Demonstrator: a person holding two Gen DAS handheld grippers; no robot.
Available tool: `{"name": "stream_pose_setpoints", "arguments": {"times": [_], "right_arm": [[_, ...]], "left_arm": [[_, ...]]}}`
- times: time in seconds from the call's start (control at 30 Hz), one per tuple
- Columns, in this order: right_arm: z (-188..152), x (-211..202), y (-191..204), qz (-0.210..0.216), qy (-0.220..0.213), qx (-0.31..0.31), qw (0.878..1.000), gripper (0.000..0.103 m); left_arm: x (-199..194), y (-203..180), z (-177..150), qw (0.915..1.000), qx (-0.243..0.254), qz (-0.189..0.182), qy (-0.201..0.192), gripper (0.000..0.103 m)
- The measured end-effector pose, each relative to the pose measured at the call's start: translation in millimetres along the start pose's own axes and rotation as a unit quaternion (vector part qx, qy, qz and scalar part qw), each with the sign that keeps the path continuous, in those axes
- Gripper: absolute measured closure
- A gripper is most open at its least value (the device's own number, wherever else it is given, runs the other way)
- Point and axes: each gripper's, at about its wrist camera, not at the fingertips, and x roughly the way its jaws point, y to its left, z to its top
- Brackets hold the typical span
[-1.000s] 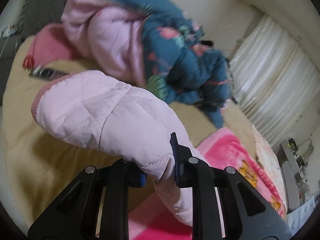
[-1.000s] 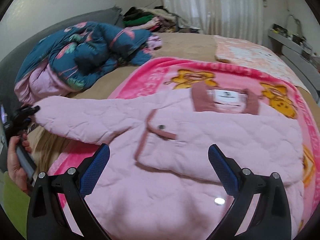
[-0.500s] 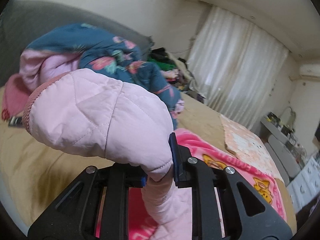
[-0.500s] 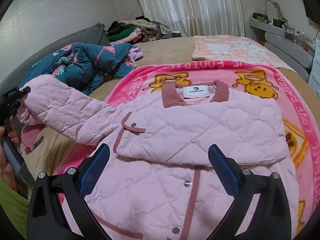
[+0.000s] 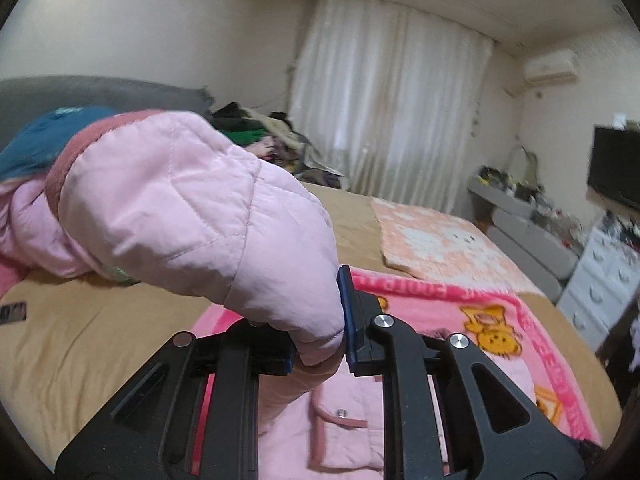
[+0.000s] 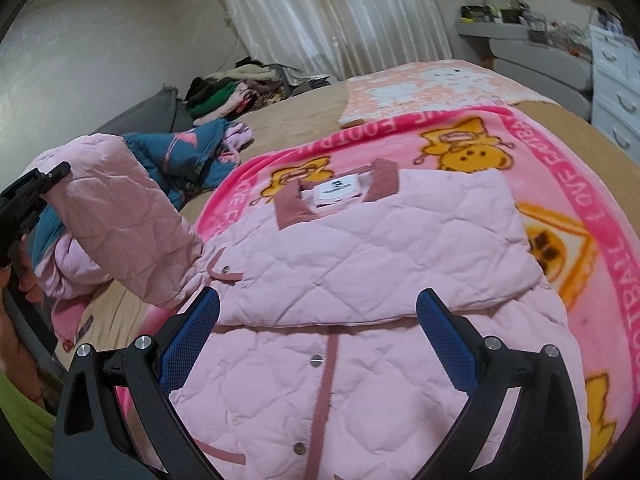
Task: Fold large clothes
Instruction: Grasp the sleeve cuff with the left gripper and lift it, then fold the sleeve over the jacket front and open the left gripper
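The left wrist view looks nearly level across the bed (image 5: 100,332) toward the curtain (image 5: 392,120). The right wrist view tilts down, close over the pink jacket (image 6: 360,264); both share it.

Most open room is over the pink quilted jacket (image 6: 360,280) spread flat on the cartoon blanket (image 6: 580,184), nothing stands up from it, so the wide-open right gripper (image 6: 318,336) has a clear run across. The left side is crowded: the left gripper (image 5: 318,344) clamps the raised sleeve (image 6: 120,216), which arches up like a wall, with the teal floral coat (image 6: 180,160) heaped right behind it. Farther back, the bare tan bedsheet (image 6: 304,104) is passable up to the clothes pile (image 6: 232,92) by the curtain.
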Motion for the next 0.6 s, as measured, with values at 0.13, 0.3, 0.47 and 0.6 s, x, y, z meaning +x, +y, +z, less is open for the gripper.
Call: {"name": "stream_pose_setpoints", "arguments": {"times": [0.13, 0.3, 0.47, 0.6], "right_arm": [[-1, -6, -21, -0.002, -0.004, 0.027, 1.000, 0.005], [1, -20, -46, -0.015, -0.015, 0.055, 0.998, 0.005], [3, -36, -75, -0.033, -0.029, 0.083, 0.996, 0.005], [1, -45, -99, -0.042, -0.031, 0.111, 0.992, 0.005]], "left_arm": [[9, -35, -15, 0.9988, 0.038, -0.028, 0.016, 0.093], [23, -72, -41, 0.9930, 0.077, -0.078, 0.045, 0.093], [35, -112, -69, 0.9854, 0.110, -0.105, 0.077, 0.093], [39, -121, -89, 0.9793, 0.134, -0.116, 0.099, 0.093]]}}
